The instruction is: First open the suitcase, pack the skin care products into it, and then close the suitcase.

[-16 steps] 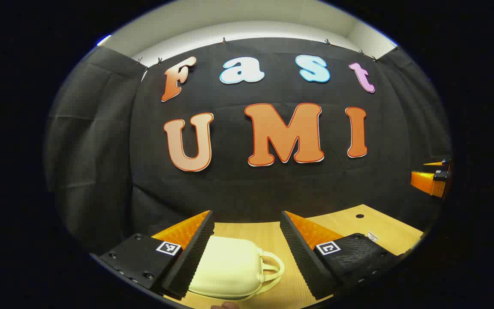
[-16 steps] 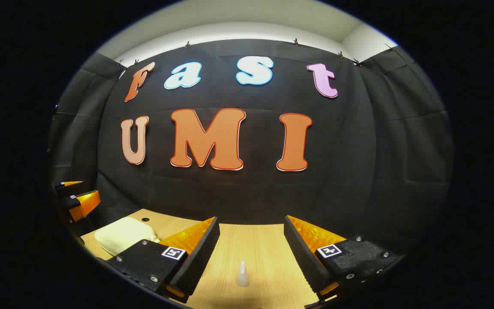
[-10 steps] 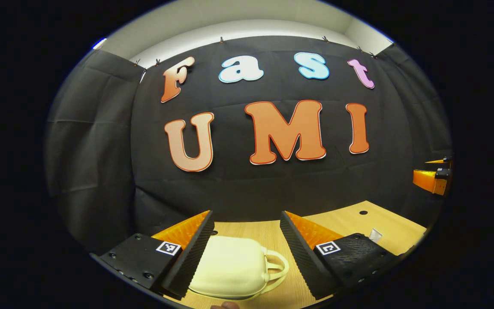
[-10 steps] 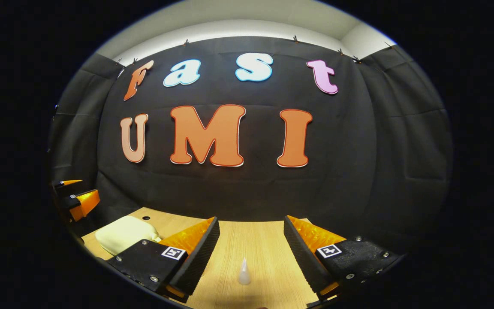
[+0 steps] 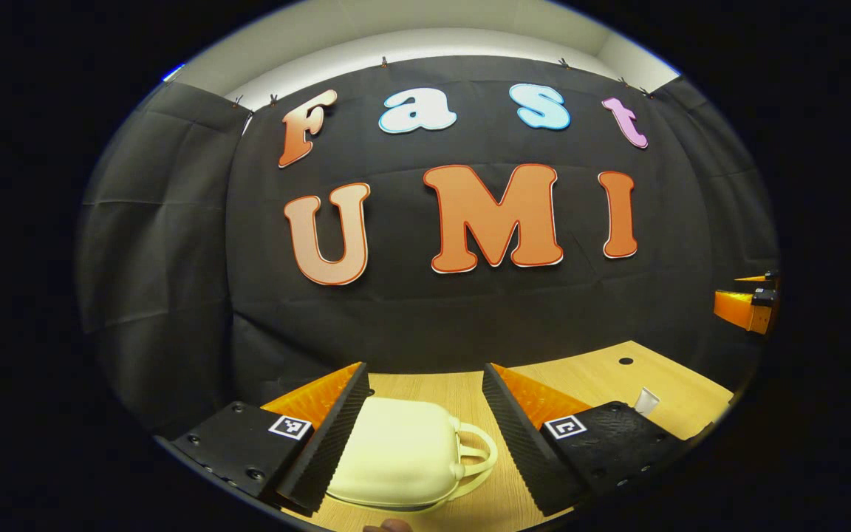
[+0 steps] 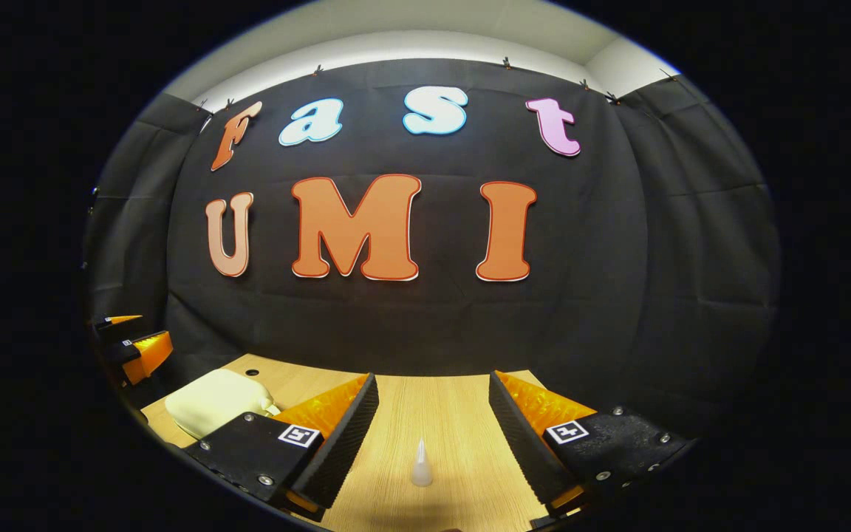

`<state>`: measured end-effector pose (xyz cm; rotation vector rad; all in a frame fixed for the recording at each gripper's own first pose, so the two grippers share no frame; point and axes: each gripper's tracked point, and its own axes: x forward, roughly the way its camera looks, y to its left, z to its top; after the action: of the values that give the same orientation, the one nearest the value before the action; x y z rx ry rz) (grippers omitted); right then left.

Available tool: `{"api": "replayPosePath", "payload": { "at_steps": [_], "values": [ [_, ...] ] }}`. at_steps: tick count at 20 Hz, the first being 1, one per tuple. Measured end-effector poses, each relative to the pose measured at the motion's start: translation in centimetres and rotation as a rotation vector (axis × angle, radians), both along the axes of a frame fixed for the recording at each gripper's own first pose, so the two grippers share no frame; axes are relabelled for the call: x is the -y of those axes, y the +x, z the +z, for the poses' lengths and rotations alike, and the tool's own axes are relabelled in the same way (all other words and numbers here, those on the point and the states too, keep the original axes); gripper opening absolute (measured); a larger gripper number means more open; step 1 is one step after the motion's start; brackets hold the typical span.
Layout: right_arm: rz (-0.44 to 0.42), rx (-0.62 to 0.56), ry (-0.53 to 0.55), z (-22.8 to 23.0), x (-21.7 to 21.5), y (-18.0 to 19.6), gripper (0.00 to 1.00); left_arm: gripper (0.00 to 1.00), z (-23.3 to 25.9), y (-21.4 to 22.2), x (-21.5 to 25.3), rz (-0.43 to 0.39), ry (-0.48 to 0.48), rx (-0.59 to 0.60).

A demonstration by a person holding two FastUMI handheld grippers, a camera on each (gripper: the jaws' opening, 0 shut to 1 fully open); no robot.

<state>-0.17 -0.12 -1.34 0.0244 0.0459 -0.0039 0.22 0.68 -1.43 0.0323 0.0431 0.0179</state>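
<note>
Cream suitcase: lay closed on the wooden table.
Left gripper: spread wide above it.
Right gripper: gaped over a pointed cap.

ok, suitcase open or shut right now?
Shut. The cream suitcase lies flat on the table, its shell showing no gap, handle to one side, ahead of the open left claw.
</note>
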Motion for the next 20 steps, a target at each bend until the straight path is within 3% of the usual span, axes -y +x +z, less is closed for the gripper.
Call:
{"api": "replayPosePath", "payload": {
  "at_steps": [8, 11, 14, 17, 20],
  "values": [
    [-0.01, -0.017, 0.005, -0.8, 0.7, -0.4, 0.96, 0.99, -0.6, -0.4, 0.5, 0.004, 0.111, 0.009],
    [-0.029, -0.039, 0.016, -1.7, 1.6, -0.7, 0.96, 1.0, -1.7, -0.5, 1.9, -0.016, 0.245, 0.014],
    [-0.059, -0.065, 0.036, -2.9, 3.1, -1.0, 0.96, 0.99, -3.5, 0.0, 3.9, -0.045, 0.449, 0.029],
    [-0.1, -0.101, 0.066, -4.3, 4.8, -1.6, 0.96, 0.99, -7.5, 0.4, 6.1, -0.099, 0.677, 0.01],
    [-0.155, -0.135, 0.084, -5.8, 7.2, -2.4, 0.96, 0.99, -13.0, 1.2, 8.6, -0.195, 0.813, -0.063]
  ]
}}
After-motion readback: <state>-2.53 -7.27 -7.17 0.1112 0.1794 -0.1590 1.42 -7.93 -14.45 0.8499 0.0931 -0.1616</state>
